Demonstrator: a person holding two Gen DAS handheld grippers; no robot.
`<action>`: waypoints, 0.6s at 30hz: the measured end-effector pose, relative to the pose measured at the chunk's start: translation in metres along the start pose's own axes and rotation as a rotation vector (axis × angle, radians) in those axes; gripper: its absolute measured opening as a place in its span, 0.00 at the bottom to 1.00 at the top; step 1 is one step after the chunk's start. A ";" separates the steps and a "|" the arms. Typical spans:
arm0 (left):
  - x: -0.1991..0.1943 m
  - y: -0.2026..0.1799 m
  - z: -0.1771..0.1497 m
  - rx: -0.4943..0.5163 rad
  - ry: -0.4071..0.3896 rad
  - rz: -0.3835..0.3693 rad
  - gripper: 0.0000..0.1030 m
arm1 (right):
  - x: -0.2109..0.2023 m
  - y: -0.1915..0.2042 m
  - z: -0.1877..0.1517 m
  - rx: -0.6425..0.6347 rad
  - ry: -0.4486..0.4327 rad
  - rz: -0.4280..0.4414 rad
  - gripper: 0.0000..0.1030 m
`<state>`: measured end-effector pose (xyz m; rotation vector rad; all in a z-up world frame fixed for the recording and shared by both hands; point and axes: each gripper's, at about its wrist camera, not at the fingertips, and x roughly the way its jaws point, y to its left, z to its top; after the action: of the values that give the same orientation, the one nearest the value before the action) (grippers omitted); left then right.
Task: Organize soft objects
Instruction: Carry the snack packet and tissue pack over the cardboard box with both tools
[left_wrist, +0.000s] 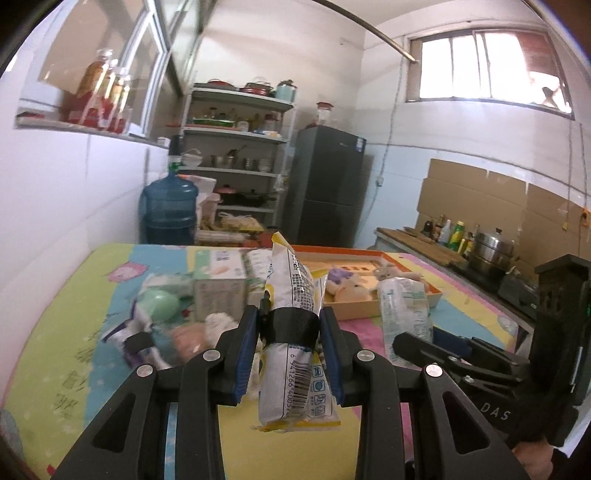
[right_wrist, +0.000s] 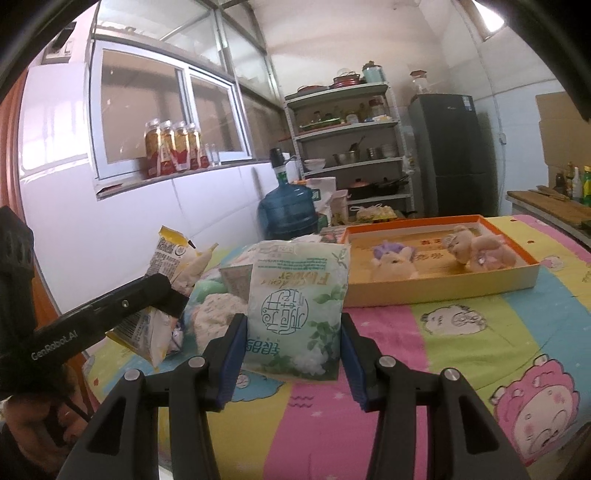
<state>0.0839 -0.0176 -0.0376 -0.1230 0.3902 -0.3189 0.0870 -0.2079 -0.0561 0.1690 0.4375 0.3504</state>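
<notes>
**A:** Both hands are busy. The left claw (left_wrist: 289, 343) is pinched tight around a yellow-and-white tissue pack (left_wrist: 291, 354), and it's got it by the waist, barcode end hanging out the back towards the camera.

**B:** Look how that wrapper bulges above and below the pads. That tells me it's soft and compressible, very light, with a slick plastic film. A mid-body pinch like that should hold, though I'd guess the film could slide if the claw swings hard.

**A:** Over to the right claw (right_wrist: 293, 350). It's clamped on a green-and-white floral tissue pack (right_wrist: 295, 306), jaws standing about half apart with the pack's lower sides squeezed between the blue pads. The pack stands upright, lifted off the cartoon-print worktop (right_wrist: 461, 332), as far as I can judge.

**B:** Wider pack, wider grip. It's pillowy, so it gives under the pads rather than resisting. Nothing fragile here: the worst I'd expect is a crumpled wrapper.

**A:** And the destination? There's an orange tray (right_wrist: 443, 284) beyond it, with two plush toys (right_wrist: 476, 251) already lying inside.

**B:** That looks like the collecting spot. The plush toys take up the middle and right, so I'd aim for the bare near-left part.

**A:** More still waiting on the left side: boxed tissues (left_wrist: 218, 284) and a jumble of soft bits near the left claw, blurred beyond naming.

**B:** Plenty left, then. Those boxes would be stiffer, so grab them across the narrow faces.
</notes>
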 end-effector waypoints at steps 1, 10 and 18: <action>0.002 -0.004 0.002 0.004 -0.001 -0.006 0.33 | -0.002 -0.004 0.002 0.003 -0.004 -0.008 0.47; 0.036 -0.033 0.021 0.029 0.019 -0.073 0.33 | -0.014 -0.043 0.017 0.013 -0.037 -0.094 0.47; 0.076 -0.060 0.035 0.060 0.064 -0.133 0.33 | -0.015 -0.085 0.037 0.031 -0.037 -0.149 0.47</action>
<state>0.1471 -0.0975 -0.0211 -0.0799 0.4363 -0.4665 0.1157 -0.2952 -0.0373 0.1722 0.4160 0.1943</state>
